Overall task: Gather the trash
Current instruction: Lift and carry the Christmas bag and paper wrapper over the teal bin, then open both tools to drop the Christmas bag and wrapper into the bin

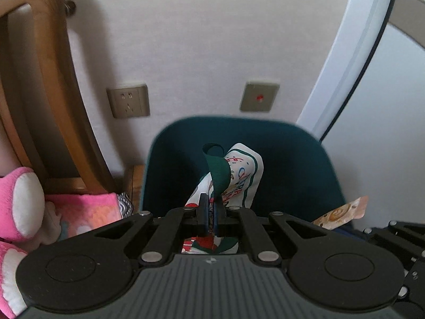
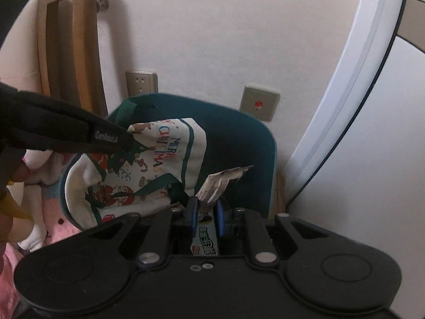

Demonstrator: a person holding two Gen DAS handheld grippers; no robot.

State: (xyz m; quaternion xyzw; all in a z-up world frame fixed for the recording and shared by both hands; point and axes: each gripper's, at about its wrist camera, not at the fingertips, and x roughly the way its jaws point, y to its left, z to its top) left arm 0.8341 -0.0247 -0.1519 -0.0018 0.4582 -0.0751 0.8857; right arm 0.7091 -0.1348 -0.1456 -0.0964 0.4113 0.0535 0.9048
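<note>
currently i have both grippers loaded and held over the seat of the dark teal chair [image 1: 292, 164].

1. left gripper [image 1: 209, 207]: its jaws are closed almost fully on the rim of the christmas tote bag [image 2: 148, 159], a white cloth bag with green trim, santa prints and a green strap [image 1: 216, 170]. in the right wrist view the bag hangs from that gripper above the seat, its mouth turned toward the right gripper.

2. right gripper [image 2: 205, 210]: its jaws stand narrow, pinched on a crumpled wrapper [image 2: 220, 183] with print on it. the wrapper's free end sticks up past the blue pads [image 2: 192, 210], just beside the bag's lower edge and near its mouth. in the left wrist view the same wrapper shows at the right edge of the chair seat.

3. progress, as i judge it: the pickup of this piece of trash is done, and the bag is held ready to receive it. the wrapper is not yet inside the bag. i cannot tell whether the bag already holds other trash, since its inside is hidden.

4. remaining, as i judge it: bring the wrapper over the bag mouth, let go, then look for more litter. none shows on the visible part of the seat. pink bedding [image 1: 87, 210] lies left of the chair, below a wooden headboard [image 1: 39, 93].
</note>
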